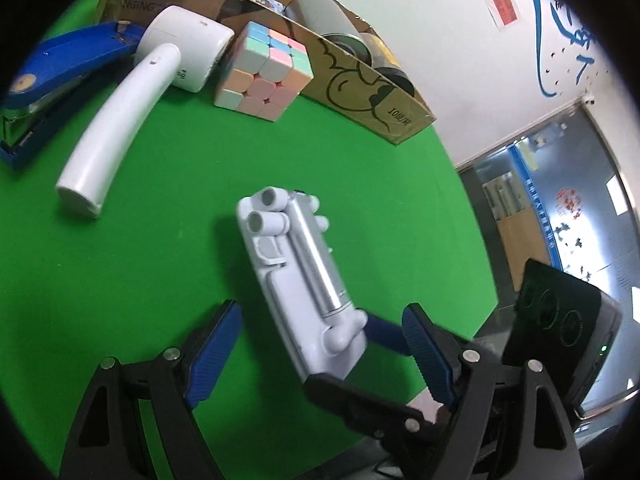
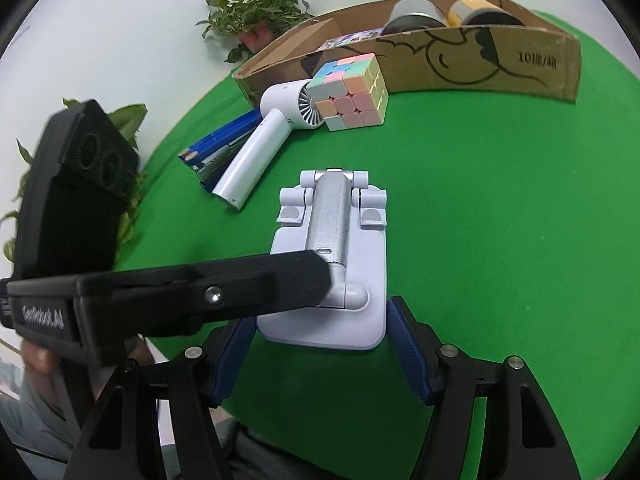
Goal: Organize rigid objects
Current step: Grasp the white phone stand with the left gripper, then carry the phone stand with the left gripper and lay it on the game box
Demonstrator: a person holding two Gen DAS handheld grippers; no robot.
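Observation:
A white folded phone stand with a silver bar lies over the green table top. My right gripper is shut on its near end, a blue pad against each side. In the left wrist view the stand sits between the fingers of my left gripper, which is open, with a clear gap on its left side. One black finger of the left gripper crosses over the stand in the right wrist view. Whether the stand rests on the cloth I cannot tell.
Behind the stand are a pastel puzzle cube, a white handheld fan and a blue stapler. A low cardboard box at the back holds tape rolls. Potted plants stand beyond the table's edge.

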